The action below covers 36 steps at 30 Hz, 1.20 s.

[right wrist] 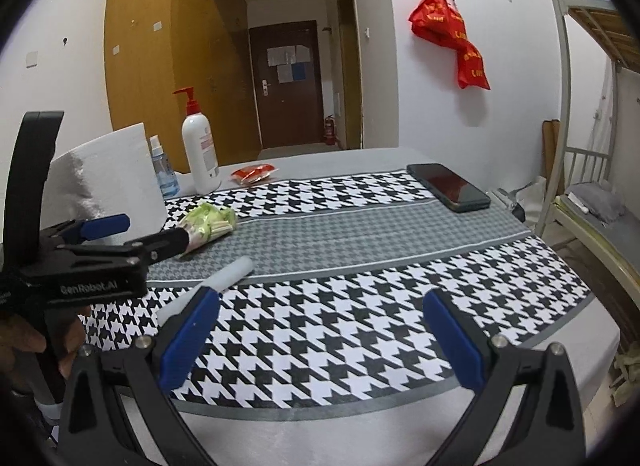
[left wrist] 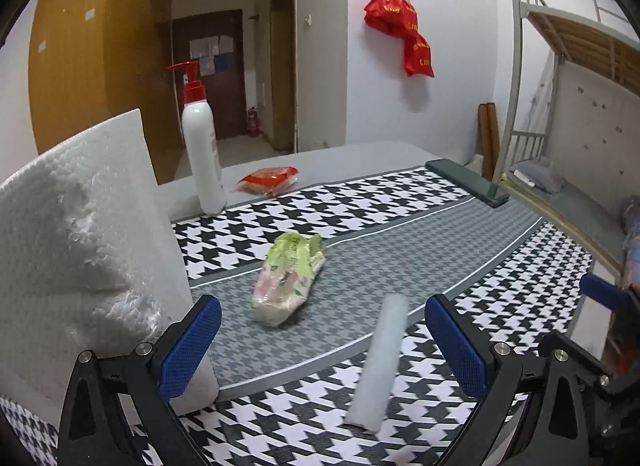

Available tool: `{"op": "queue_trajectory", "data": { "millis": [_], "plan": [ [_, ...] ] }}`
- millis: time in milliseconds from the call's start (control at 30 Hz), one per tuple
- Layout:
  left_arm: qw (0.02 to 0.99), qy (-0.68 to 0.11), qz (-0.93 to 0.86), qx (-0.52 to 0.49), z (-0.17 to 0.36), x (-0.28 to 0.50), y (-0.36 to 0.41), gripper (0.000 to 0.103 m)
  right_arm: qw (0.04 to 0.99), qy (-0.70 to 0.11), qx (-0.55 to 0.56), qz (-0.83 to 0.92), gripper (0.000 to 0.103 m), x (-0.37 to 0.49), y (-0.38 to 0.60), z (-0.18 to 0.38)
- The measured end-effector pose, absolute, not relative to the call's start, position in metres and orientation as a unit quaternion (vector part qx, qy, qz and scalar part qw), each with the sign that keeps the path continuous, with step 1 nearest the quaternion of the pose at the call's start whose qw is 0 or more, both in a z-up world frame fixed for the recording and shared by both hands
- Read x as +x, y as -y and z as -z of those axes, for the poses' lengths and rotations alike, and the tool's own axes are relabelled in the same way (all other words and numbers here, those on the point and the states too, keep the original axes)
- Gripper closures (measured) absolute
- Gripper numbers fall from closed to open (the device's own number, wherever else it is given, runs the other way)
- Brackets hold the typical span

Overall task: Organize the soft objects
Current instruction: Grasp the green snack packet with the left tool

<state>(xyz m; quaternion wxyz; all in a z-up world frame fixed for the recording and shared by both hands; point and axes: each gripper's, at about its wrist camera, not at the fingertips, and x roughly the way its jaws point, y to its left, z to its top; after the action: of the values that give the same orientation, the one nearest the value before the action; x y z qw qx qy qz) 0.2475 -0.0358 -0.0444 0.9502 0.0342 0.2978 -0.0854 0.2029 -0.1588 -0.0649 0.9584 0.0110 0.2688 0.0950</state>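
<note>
A white foam stick (left wrist: 378,362) lies on the houndstooth cloth between my left gripper's open blue fingers; it also shows in the right wrist view (right wrist: 218,282). A green and pink tissue pack (left wrist: 288,280) lies on the grey band just beyond; it shows in the right wrist view (right wrist: 208,223) too. A white foam block (left wrist: 80,250) stands at the left, touching my left finger. My left gripper (left wrist: 322,342) is open and empty. My right gripper (right wrist: 320,340) is open and empty over the cloth near the front edge.
A white pump bottle (left wrist: 202,145) and a red snack packet (left wrist: 268,179) are at the back. A small spray bottle (right wrist: 162,169) stands beside the pump bottle. A black phone (right wrist: 448,185) lies at the right back. A bunk bed (right wrist: 592,169) stands to the right.
</note>
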Motion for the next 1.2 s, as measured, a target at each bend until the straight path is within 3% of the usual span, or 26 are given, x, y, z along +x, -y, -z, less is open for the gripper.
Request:
{"op": "queue_trajectory", "data": {
  "millis": [500, 833, 1100, 1200],
  "plan": [
    [0.940, -0.331, 0.061, 0.051, 0.049, 0.264, 0.010, 0.005, 0.948, -0.297, -0.005, -0.114, 0.000, 0.220, 0.128, 0.071],
    [0.922, -0.375, 0.082, 0.060, 0.059, 0.289, 0.018, 0.031, 0.942, -0.310, 0.017, -0.128, 0.000, 0.229, 0.132, 0.076],
    [0.913, -0.392, 0.080, 0.072, 0.068, 0.307, 0.026, 0.034, 0.936, -0.322, 0.027, -0.137, 0.000, 0.233, 0.133, 0.078],
    [0.911, -0.398, 0.084, 0.070, 0.070, 0.312, 0.025, 0.047, 0.934, -0.326, 0.024, -0.140, 0.000, 0.235, 0.131, 0.079]
  ]
}}
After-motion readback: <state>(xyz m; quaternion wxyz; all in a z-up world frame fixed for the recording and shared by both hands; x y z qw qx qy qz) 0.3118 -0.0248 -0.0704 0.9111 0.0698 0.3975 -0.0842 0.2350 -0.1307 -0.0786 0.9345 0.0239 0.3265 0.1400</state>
